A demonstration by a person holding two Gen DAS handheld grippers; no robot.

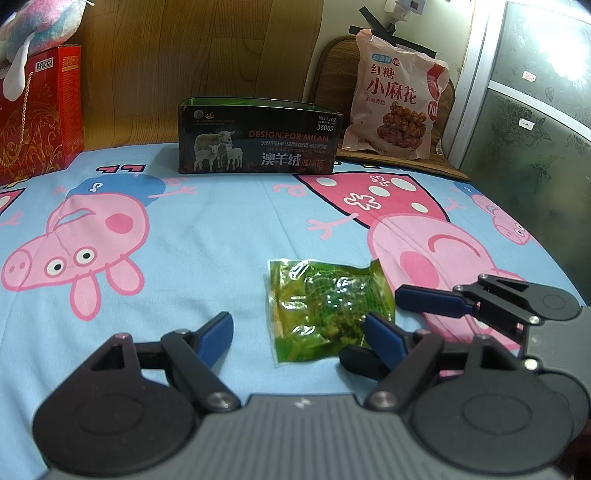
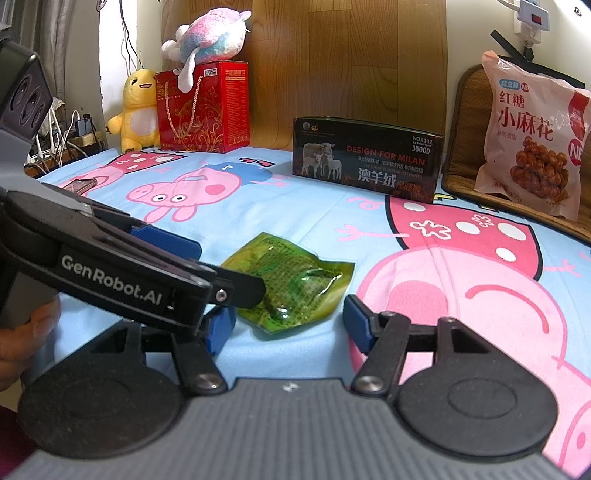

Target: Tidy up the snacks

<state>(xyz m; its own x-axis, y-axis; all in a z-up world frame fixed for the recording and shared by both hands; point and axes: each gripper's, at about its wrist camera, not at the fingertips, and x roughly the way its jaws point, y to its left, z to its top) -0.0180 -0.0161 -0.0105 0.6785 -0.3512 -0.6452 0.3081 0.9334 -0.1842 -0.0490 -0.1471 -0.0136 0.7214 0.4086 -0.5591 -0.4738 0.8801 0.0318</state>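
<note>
Open bedsheet (image 1: 207, 236) between green packet (image 1: 325, 306) and black box (image 1: 258, 138), no obstacle there.

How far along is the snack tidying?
Nothing looks put away yet: the dark box shows no snack inside from here. Both grippers, left and right, sit open around the green packet, gripping nothing. The packet and the big pink bag remain to be organized.

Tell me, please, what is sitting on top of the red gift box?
A pastel plush toy lies on the red gift box, one white limb hanging down its front. The toy hides most of the box's top, so anything else there cannot be seen.
</note>
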